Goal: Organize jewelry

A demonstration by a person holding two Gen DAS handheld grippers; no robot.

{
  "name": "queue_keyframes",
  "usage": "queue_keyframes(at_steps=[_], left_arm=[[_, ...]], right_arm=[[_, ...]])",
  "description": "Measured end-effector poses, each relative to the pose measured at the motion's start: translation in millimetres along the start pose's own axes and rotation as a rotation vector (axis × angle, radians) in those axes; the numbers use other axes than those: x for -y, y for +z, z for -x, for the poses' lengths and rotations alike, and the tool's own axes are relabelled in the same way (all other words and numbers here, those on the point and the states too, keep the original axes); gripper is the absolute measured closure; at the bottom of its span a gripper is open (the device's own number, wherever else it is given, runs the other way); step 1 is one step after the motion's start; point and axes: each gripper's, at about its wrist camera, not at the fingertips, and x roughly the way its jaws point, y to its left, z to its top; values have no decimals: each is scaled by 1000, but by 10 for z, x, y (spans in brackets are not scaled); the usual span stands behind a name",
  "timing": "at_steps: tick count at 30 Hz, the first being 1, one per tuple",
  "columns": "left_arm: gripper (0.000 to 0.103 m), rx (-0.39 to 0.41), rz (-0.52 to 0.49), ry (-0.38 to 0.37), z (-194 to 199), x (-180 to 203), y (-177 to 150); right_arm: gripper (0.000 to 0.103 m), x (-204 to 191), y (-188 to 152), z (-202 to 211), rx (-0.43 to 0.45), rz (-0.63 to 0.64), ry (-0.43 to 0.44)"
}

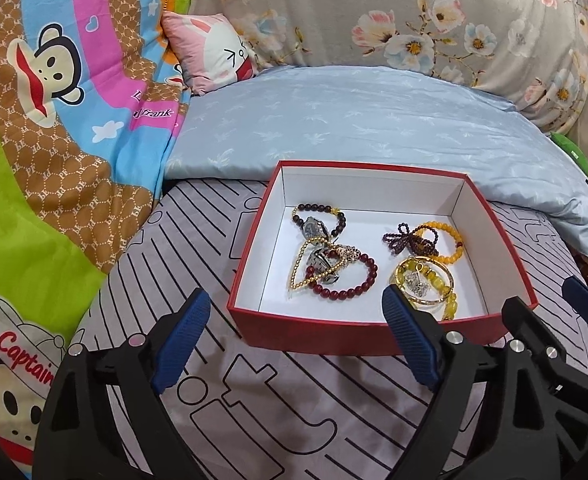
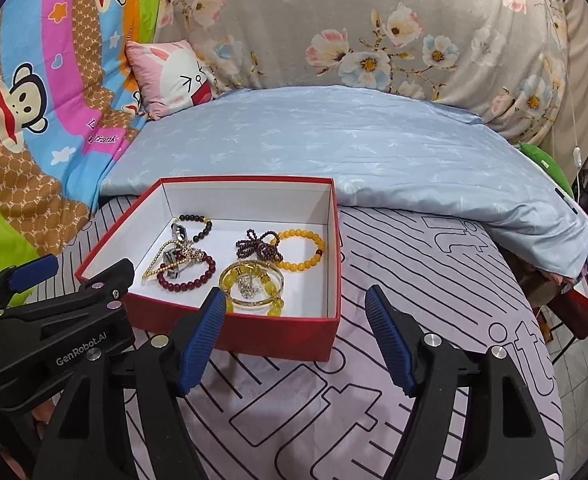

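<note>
A red box (image 1: 325, 332) with a white inside sits on the lilac patterned sheet; it also shows in the right wrist view (image 2: 254, 332). Inside lie several pieces: a dark red bead bracelet (image 1: 357, 284) (image 2: 198, 278), a gold bead chain (image 1: 297, 268), a watch (image 1: 313, 226), a yellow bead bracelet (image 1: 449, 240) (image 2: 305, 248), a purple bead knot (image 1: 401, 240) (image 2: 254, 246) and a gold bangle with yellow beads (image 1: 425, 284) (image 2: 254, 284). My left gripper (image 1: 294, 332) is open and empty just before the box's near wall. My right gripper (image 2: 294, 332) is open and empty at the box's near right corner.
A pale blue pillow (image 1: 353, 120) lies behind the box. A floral quilt (image 1: 413, 12) is at the back, a cartoon monkey blanket (image 1: 54, 120) at the left, and a small pink cushion (image 1: 214, 48) between them. The bed's right edge drops to a tiled floor (image 2: 585, 360).
</note>
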Motion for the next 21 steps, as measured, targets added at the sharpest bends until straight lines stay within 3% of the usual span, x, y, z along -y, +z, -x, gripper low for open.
queue_keyframes(at_steps=[21], left_arm=[[19,-3,11,14,49,-30,-70]], right_arm=[[33,-32,-71,46,-13,-11,11]])
